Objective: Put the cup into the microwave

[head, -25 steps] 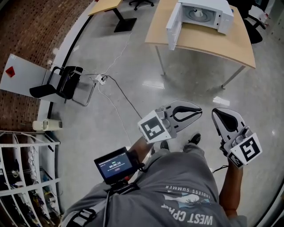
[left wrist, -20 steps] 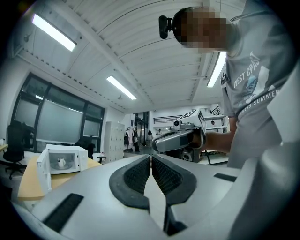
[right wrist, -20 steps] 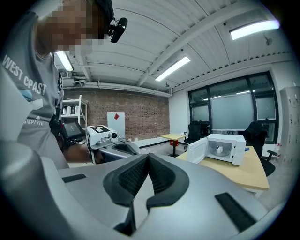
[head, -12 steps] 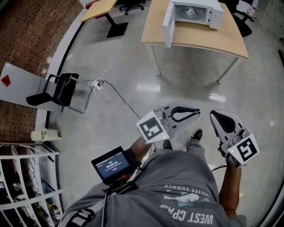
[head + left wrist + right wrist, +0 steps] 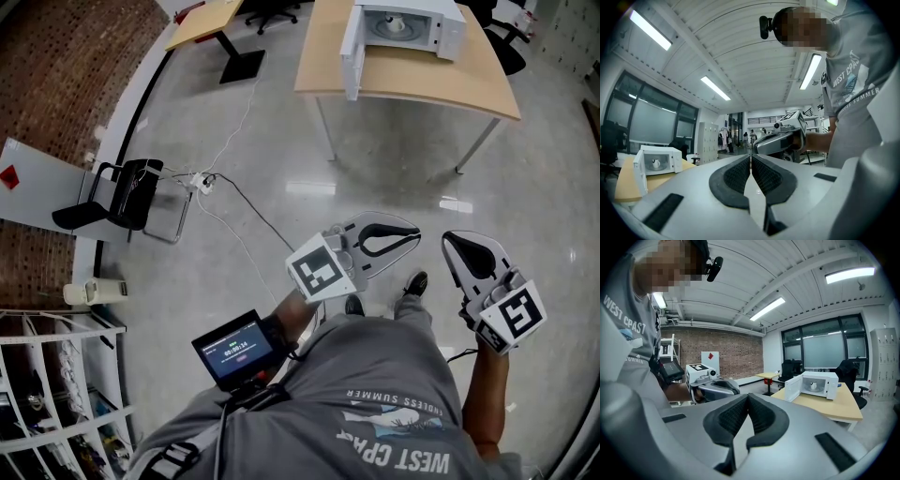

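A white microwave (image 5: 405,25) stands on a wooden table (image 5: 412,82) far ahead, its door (image 5: 351,43) swung open to the left. A small white cup (image 5: 392,25) sits inside it on the turntable; the cup (image 5: 656,163) also shows in the left gripper view and the cup (image 5: 813,386) in the right gripper view. My left gripper (image 5: 419,232) and right gripper (image 5: 449,240) are held side by side at waist height, well short of the table. Both are shut with nothing between the pads. The left gripper (image 5: 751,158) and right gripper (image 5: 748,398) each show jaws pressed together.
A black chair (image 5: 131,190) stands at the left by a brick wall, with a power strip (image 5: 201,178) and cable across the concrete floor. A white wire rack (image 5: 47,394) is at lower left. A small screen (image 5: 234,348) hangs at the person's waist. Another desk (image 5: 208,14) stands far back.
In the head view the table and microwave have slid up and to the left. Both grippers keep their spacing and stay shut and empty.
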`<state>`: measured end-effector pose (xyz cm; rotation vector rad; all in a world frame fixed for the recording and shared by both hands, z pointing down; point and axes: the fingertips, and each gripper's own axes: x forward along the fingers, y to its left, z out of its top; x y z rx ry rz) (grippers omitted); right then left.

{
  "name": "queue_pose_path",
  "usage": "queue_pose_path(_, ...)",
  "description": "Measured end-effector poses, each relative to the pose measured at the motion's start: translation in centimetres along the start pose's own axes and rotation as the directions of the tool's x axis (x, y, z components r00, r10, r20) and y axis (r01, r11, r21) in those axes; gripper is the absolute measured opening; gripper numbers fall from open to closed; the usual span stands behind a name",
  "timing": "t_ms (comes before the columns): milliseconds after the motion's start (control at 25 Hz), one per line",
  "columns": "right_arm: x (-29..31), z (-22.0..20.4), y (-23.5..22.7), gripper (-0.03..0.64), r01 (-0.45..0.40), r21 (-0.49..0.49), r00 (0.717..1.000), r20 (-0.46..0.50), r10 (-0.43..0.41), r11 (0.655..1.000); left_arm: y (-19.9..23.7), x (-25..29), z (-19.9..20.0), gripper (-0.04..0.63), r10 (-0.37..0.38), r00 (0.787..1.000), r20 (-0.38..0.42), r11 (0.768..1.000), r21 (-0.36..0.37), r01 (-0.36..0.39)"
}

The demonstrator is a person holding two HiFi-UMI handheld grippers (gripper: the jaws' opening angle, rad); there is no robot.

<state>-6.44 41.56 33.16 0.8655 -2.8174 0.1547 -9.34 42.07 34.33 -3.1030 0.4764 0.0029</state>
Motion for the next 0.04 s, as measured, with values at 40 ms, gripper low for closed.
queue_pose_path(40, 0.08, -0.08, 0.03, 0.018, 0.0, -0.002, 1.0, 0.0, 0.0, 1.0, 0.02, -0.06, -0.08, 0.027, 0.001, 1.0, 0.001, 1.0, -0.001, -0.001)
